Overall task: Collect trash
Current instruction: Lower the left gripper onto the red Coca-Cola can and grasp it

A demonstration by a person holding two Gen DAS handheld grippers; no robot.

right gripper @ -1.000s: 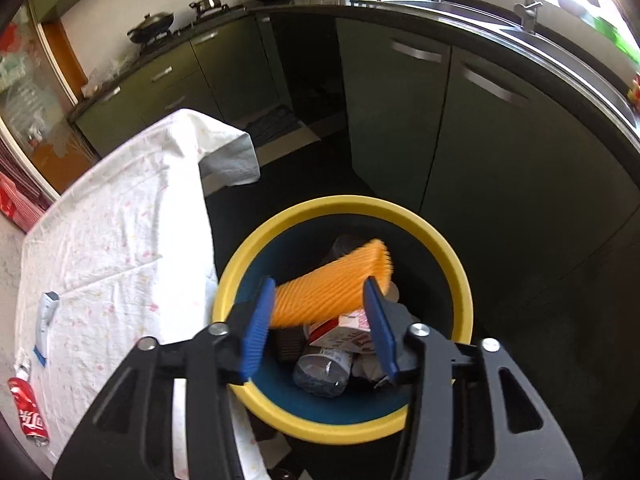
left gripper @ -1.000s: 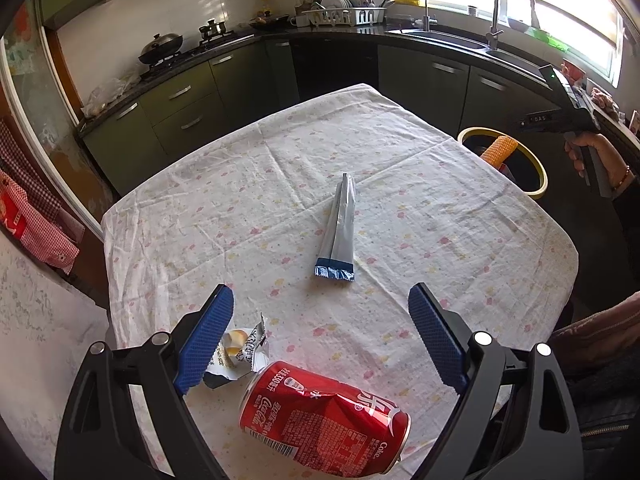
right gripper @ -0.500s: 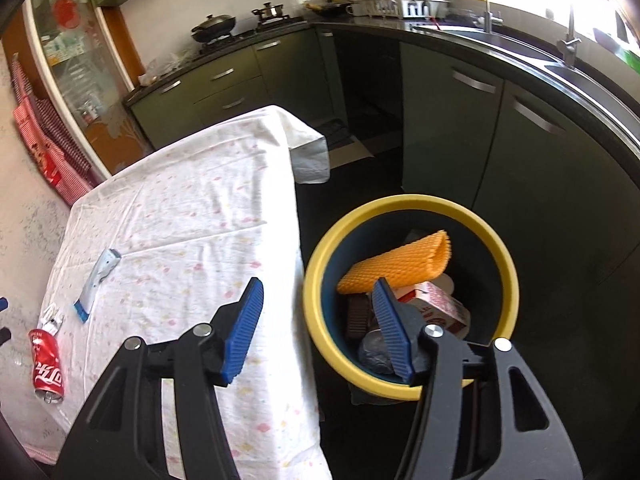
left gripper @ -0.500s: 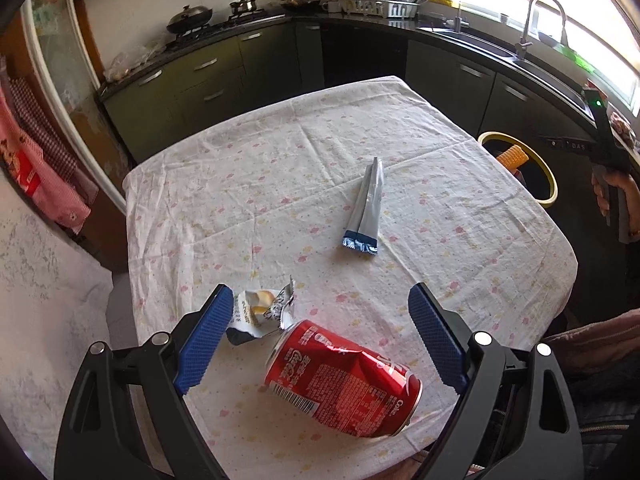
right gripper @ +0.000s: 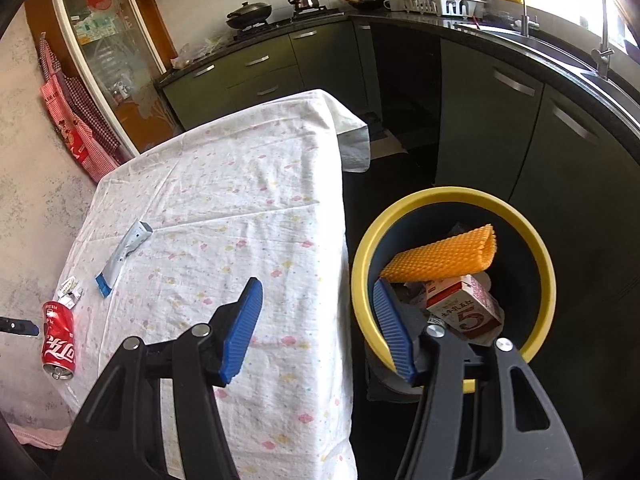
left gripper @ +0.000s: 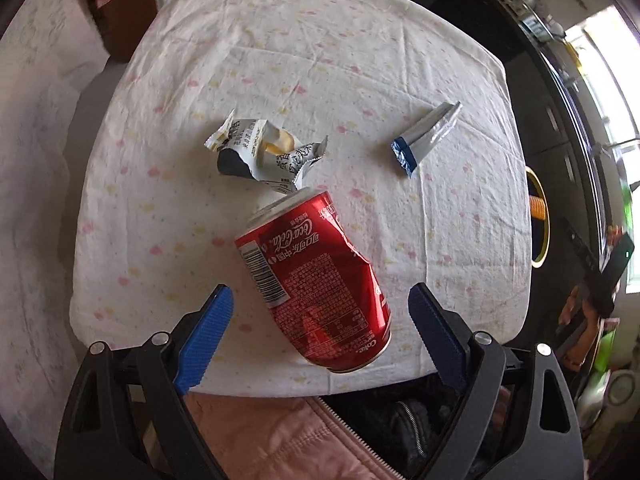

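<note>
Since the earlier frames the left gripper (left gripper: pixel 318 312) has swung round over the near edge of the tabletop, so the red can (left gripper: pixel 316 284) now lies lengthwise between its wide-spread blue fingers (left gripper: pixel 204 334), which do not touch it. The right gripper (right gripper: pixel 318 322) has drawn back from the bin (right gripper: pixel 546 276); the orange foam net (right gripper: pixel 444 258) that it held a second ago now lies inside, and its fingers (right gripper: pixel 242 330) stand wide with nothing between them.

Three pieces of trash lie on the tablecloth (left gripper: pixel 320 52). One red can, dented, lies on its side at the near edge, its base towards the camera. One crumpled white wrapper (left gripper: pixel 264 150) lies just beyond the can's top, touching or nearly touching it. One flat silver sachet with a blue end (left gripper: pixel 426 138) lies apart from both, towards the right-hand edge of the tabletop.

In the right wrist view the same three pieces sit together near one corner of the tabletop: the can (right gripper: pixel 59 346) closest to the edge, the wrapper (right gripper: pixel 69 290) just beside it, the sachet (right gripper: pixel 122 258) a little further in.

One yellow-rimmed bin stands on the floor just beside the table's edge. In it lie the one foam net, one carton printed with a large 5 (right gripper: pixel 464 308), and other scraps under them, too hidden to count.
</note>
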